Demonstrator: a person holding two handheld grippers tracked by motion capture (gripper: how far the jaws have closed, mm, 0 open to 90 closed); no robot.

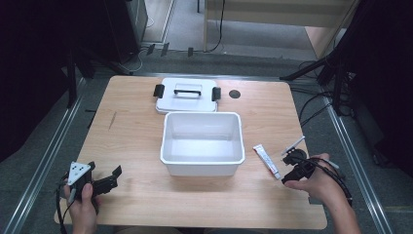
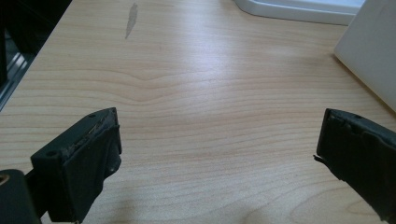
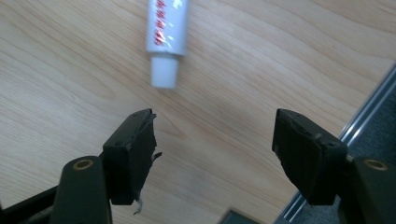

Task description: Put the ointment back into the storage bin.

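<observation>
Right tongs point(image 3: 212, 149) gape empty just short of the white tube point(image 3: 166, 35) on the surface point(image 1: 146, 195); left tongs point(image 2: 217, 163) rest wide, empty; next, likely advancing to straddle the tube.

A light wooden table point(image 1: 146, 146) stands on grey floor point(image 1: 44, 146), dark stands point(image 1: 336, 73) around it.

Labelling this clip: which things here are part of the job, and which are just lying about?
In the job: white tube, right gripper, open white bin.
Lying about: bin lid, left gripper, pen-like stick.
</observation>
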